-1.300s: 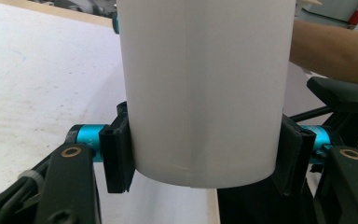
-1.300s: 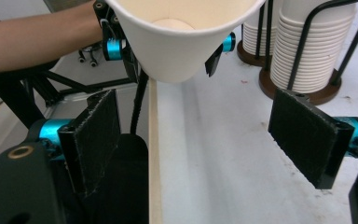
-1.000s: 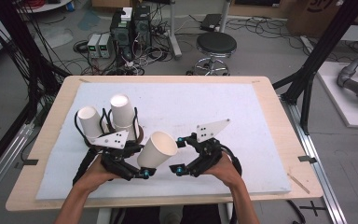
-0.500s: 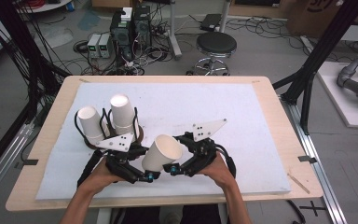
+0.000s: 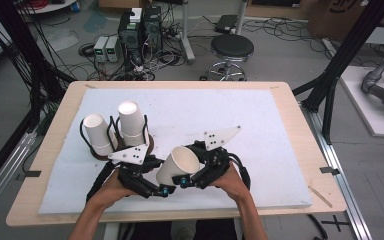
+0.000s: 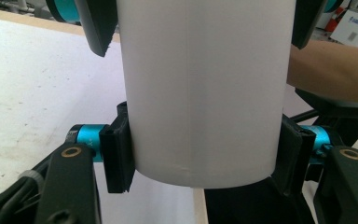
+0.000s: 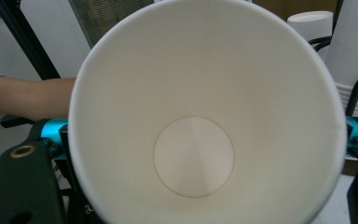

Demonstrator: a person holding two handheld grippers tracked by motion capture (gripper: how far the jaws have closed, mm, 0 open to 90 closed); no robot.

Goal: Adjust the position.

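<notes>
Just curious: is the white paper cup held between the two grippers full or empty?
Empty: the right gripper view looks into the white paper cup, showing its bare bottom.

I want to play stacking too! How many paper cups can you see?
3: one tilted cup between both tools, two upside-down cups in the rack at left. The taller one looks like a stack, so more may hide.

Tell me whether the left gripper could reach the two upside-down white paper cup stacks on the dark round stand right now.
Probably not yet: the left gripper is shut on the tilted white paper cup. The stacks stand close beyond it, path unobstructed.
</notes>
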